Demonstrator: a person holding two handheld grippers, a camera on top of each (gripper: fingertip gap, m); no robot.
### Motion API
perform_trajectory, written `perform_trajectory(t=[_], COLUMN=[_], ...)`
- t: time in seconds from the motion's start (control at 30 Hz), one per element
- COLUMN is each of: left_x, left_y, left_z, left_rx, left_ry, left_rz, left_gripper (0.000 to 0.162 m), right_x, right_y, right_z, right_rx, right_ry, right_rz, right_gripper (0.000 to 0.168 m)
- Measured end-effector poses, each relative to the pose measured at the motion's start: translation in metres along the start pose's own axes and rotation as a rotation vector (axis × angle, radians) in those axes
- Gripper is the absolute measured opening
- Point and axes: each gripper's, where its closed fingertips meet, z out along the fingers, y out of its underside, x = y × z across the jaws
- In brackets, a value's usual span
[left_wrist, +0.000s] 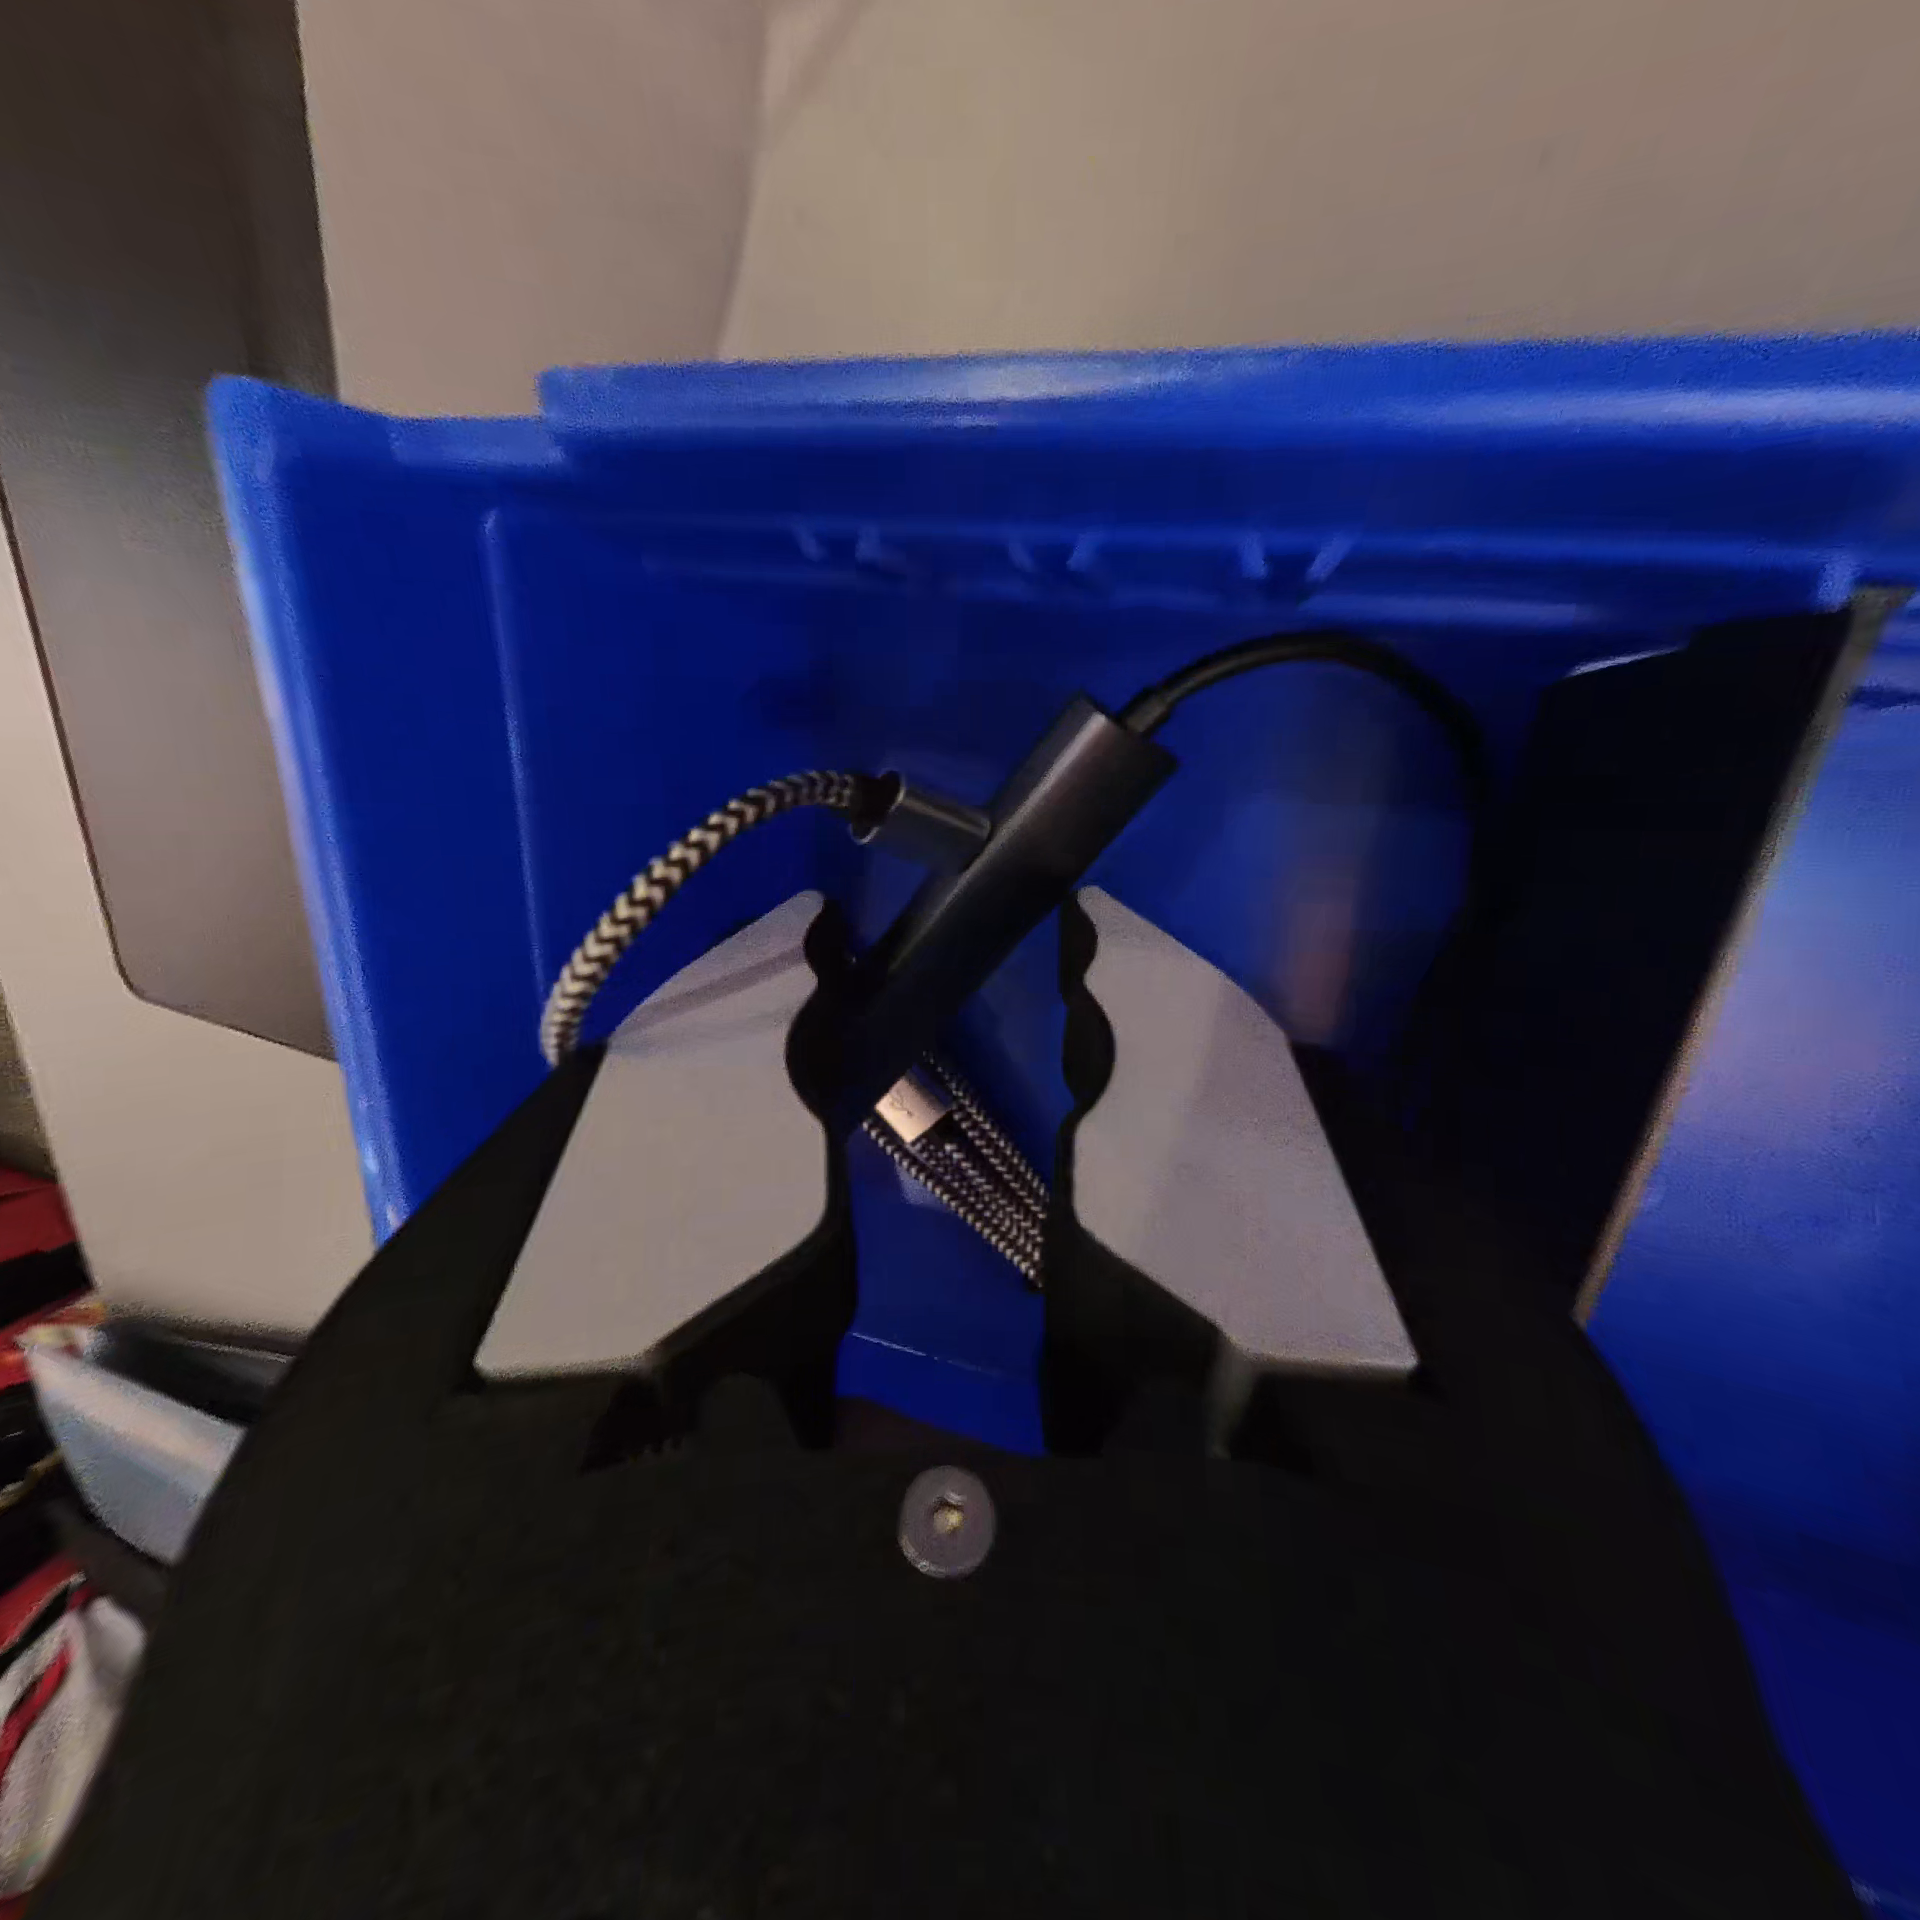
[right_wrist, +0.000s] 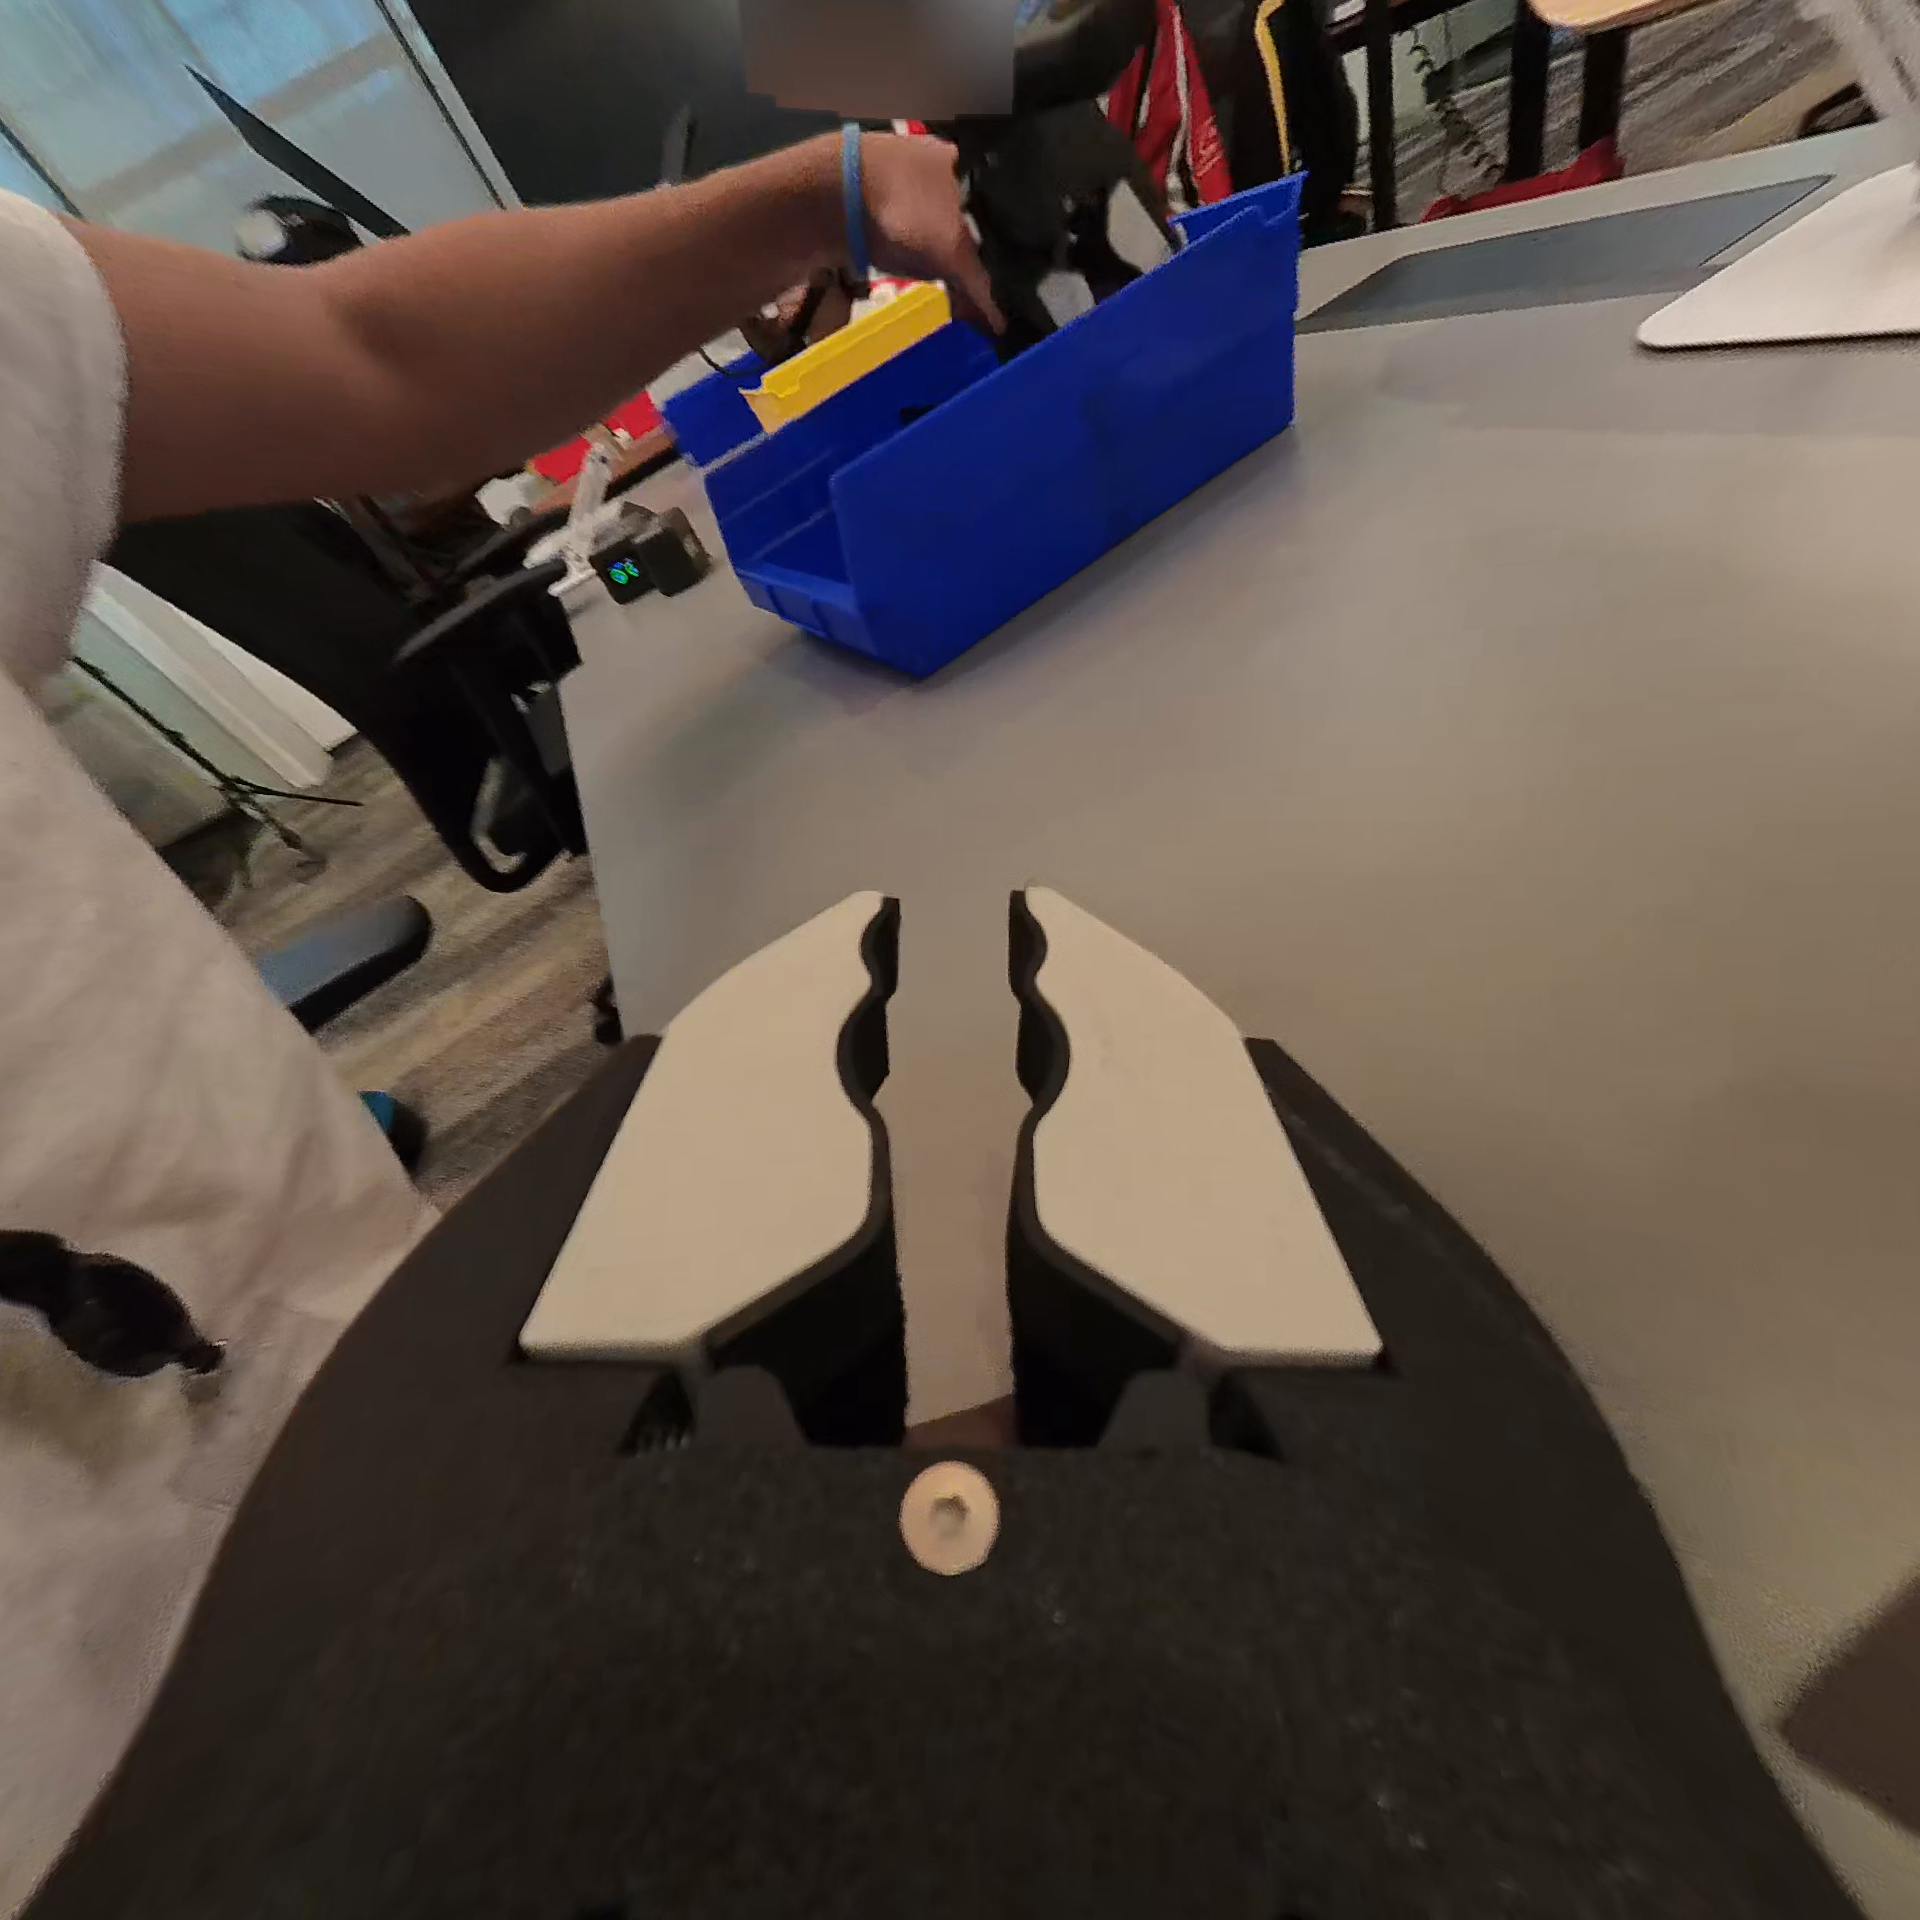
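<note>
My left gripper (left_wrist: 951, 904) reaches into a blue bin (left_wrist: 644, 623) with its jaws apart. A dark grey adapter bar (left_wrist: 1039, 831) lies slanted between the fingers and rests against the left one. A black-and-white braided cable (left_wrist: 665, 894) is plugged into its side, and a thin black cable (left_wrist: 1299, 649) leaves its top end. More braided cable with a silver plug (left_wrist: 909, 1107) lies below. My right gripper (right_wrist: 956, 904) hovers over the grey table (right_wrist: 1455, 831), slightly open and empty. Far off, the left gripper (right_wrist: 1039, 239) sits in the blue bin (right_wrist: 1039, 488).
A dark flat object (left_wrist: 1662, 883) leans against the bin's right wall. A yellow bin (right_wrist: 852, 353) and another blue bin (right_wrist: 707, 405) stand behind. A white monitor base (right_wrist: 1818, 281) is at the far right. A person's arm (right_wrist: 468, 312) stretches across the left. A small black device (right_wrist: 649, 566) sits at the table edge. About 45 cm separates my left fingertips from my right.
</note>
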Motion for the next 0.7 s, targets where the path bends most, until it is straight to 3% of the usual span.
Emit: perform_trajectory(t=[0.2,0.3,0.4,0.57,0.7], left_x=[-0.005,-0.018,-0.038,-0.054,-0.031], left_y=[0.005,0.000,-0.016,-0.075,-0.151], left_z=[-0.026,-0.072,-0.140,-0.263,-0.323], left_rx=[-0.002,0.066,0.152,0.275,0.372], left_ry=[-0.129,-0.264,-0.448,-0.782,-0.932], left_rz=[0.063,0.045,0.034,0.113,0.235], left_gripper=[0.028,0.023,0.022,0.022,0.022], right_x=[0.003,0.003,-0.002,-0.018,-0.025], right_y=[-0.009,-0.013,-0.016,-0.017,-0.012], right_z=[0.001,-0.003,-0.005,-0.006,-0.010], right_rx=[0.072,0.091,0.092,0.083,0.062], right_ry=[-0.063,-0.062,-0.066,-0.077,-0.053], right_rz=[0.147,0.149,0.135,0.086,0.023], right_gripper=[0.019,0.019,0.019,0.019,0.018])
